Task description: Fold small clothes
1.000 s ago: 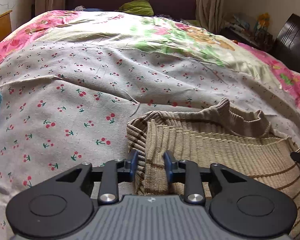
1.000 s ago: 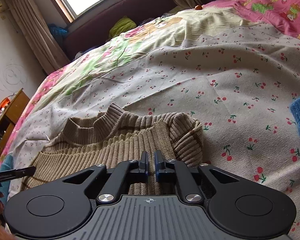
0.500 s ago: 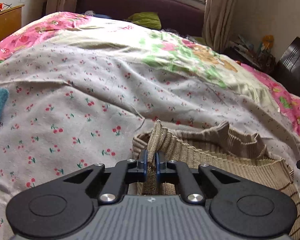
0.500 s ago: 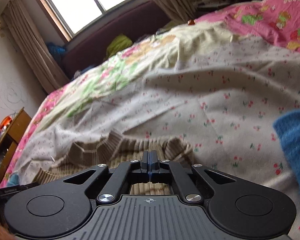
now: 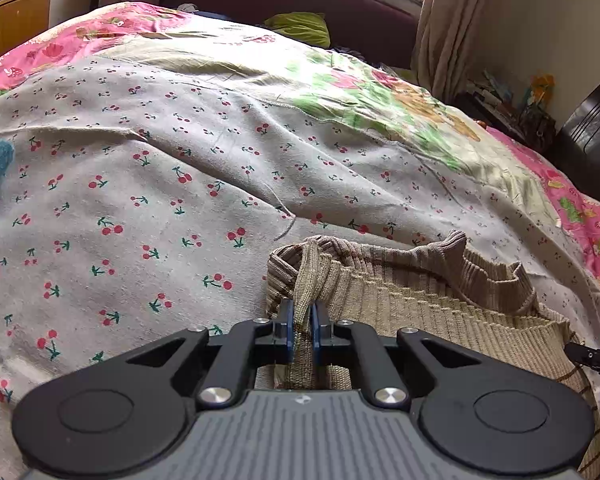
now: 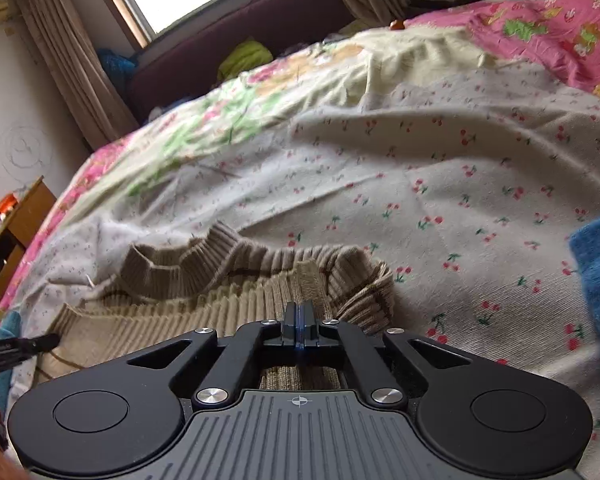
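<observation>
- Left wrist view: left gripper [image 5: 302, 330] pinches a raised ridge of the beige sweater [image 5: 420, 300].
- Right gripper [image 6: 298, 320] is clamped flat on the opposite edge, likely for a paired lift-and-fold.
- Sweater lies on the cherry-print sheet [image 5: 160, 200].

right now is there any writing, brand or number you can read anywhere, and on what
No readable words or numbers.
Left gripper: pale print on its finger, too blurred to read.
Right gripper: a small crosshair mark on its grey body, no letters.
Left gripper body: a tiny mark in its own view, too small to read.
</observation>
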Tool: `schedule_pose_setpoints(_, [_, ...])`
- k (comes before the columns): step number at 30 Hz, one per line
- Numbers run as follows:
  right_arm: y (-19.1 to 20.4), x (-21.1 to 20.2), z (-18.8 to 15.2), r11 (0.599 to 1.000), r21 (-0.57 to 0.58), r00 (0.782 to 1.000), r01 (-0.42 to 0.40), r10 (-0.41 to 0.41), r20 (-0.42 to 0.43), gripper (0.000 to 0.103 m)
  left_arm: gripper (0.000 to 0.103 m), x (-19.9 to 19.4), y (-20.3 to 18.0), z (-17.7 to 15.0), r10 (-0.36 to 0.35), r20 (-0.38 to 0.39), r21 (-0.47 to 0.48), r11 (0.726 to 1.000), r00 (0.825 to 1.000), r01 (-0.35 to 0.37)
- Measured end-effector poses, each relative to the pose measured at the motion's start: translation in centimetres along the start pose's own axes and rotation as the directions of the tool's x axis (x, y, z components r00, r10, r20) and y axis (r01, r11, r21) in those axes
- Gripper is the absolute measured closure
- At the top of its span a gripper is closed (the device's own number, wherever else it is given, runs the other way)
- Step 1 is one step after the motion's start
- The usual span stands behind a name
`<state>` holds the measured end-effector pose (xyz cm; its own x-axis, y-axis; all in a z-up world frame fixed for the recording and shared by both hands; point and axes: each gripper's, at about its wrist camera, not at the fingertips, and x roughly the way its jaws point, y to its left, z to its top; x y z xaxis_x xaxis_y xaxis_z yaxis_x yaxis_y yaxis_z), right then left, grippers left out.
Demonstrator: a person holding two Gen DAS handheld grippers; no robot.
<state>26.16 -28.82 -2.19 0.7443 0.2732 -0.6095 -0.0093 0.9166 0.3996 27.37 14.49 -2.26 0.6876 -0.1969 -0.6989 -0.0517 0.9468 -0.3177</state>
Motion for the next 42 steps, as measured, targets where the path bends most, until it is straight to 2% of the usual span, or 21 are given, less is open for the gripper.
schedule_pose_setpoints(3, [-0.6,-1.0,0.4,1.000,0.020,0.999,0.010,-0.011,0.034,0.103,0.082,-0.6,0.0,0.2,-0.014,0.020,-0.009,1.000,1.000,0.014])
schedule_pose_setpoints(6, [-0.4,-0.5,0.4,1.000,-0.018,1.000,0.011,-0.010,0.024,0.102,0.082,-0.4,-0.4,0.1,-0.003,0.019,0.012,1.000,1.000,0.003])
schedule_pose_setpoints(7, [-0.4,-0.2,0.3,1.000,-0.008,1.000,-0.001,0.001,0.014,0.094,0.082,-0.2,-0.5,-0.1,-0.002,0.012,0.019,1.000,1.000,0.002])
schedule_pose_setpoints(11, [-0.6,1.8,0.3,1.000,-0.007,0.999,0.014,-0.015,-0.039,0.085,0.082,0.0,-0.5,-0.4,-0.006,0.001,0.014,1.000,1.000,0.006])
schedule_pose_setpoints(14, [-0.2,3.1,0.1,0.998,-0.052,0.997,0.017,-0.021,-0.071,0.083,0.082,0.0,-0.2,-0.2,-0.011,-0.008,0.004,1.000,1.000,0.011])
schedule_pose_setpoints(15, [0.0,3.3,0.1,0.997,-0.070,0.997,0.025,-0.029,-0.067,0.083,0.082,0.0,-0.2,-0.2,-0.012,-0.009,0.004,1.000,1.000,0.012])
schedule_pose_setpoints(16, [0.1,3.3,0.1,0.997,-0.076,0.997,0.033,-0.038,-0.067,0.088,0.082,0.0,-0.2,-0.2,-0.012,-0.011,0.004,1.000,1.000,0.012])
schedule_pose_setpoints(17, [0.1,3.2,0.2,0.997,-0.067,0.997,0.036,-0.040,-0.064,0.098,0.082,0.0,-0.2,-0.2,-0.010,-0.011,0.006,1.000,1.000,0.011])
schedule_pose_setpoints(21, [-0.1,-0.1,1.0,1.000,-0.010,1.000,-0.005,0.006,0.028,0.098,0.082,-0.2,-0.1,-0.2,-0.012,0.003,-0.007,1.000,1.000,0.012])
schedule_pose_setpoints(24, [-0.7,-2.3,1.9,0.999,0.046,0.994,-0.024,0.019,0.108,0.099,0.083,-1.2,0.0,0.1,-0.017,0.049,-0.018,1.000,0.999,0.018])
schedule_pose_setpoints(26, [-0.9,-1.4,1.8,0.999,0.031,0.995,0.029,-0.032,0.090,0.099,0.084,-1.6,0.1,0.4,-0.012,0.077,-0.026,1.000,0.997,0.014])
schedule_pose_setpoints(30, [-2.3,2.3,-0.1,0.987,0.016,0.987,0.158,-0.159,0.026,0.099,0.084,0.5,0.1,-0.3,0.057,0.041,0.000,0.998,0.998,-0.057])
schedule_pose_setpoints(32, [-2.5,2.4,-0.7,0.986,0.034,0.986,0.162,-0.163,0.037,0.099,0.083,1.3,0.2,-0.8,0.080,0.049,0.009,0.997,0.996,-0.080])
schedule_pose_setpoints(34, [-1.8,1.7,-0.6,0.984,-0.004,0.983,0.176,-0.175,0.056,0.097,0.082,1.4,0.5,-1.0,0.078,0.062,-0.011,0.997,0.995,-0.078])
schedule_pose_setpoints(36, [-1.3,1.2,-0.1,0.983,-0.033,0.982,0.183,-0.181,0.053,0.094,0.078,1.2,1.0,-0.9,0.073,0.066,-0.034,0.997,0.995,-0.071])
schedule_pose_setpoints(38, [-0.8,0.3,0.3,0.980,-0.030,0.978,0.198,-0.196,0.073,0.089,0.070,0.9,1.6,-0.9,0.065,0.060,-0.056,0.997,0.996,-0.061])
schedule_pose_setpoints(42, [2.1,-1.5,0.7,0.975,-0.079,0.970,0.208,-0.196,0.141,0.088,0.062,-0.4,2.9,-1.2,0.050,0.080,-0.163,0.986,0.996,-0.037])
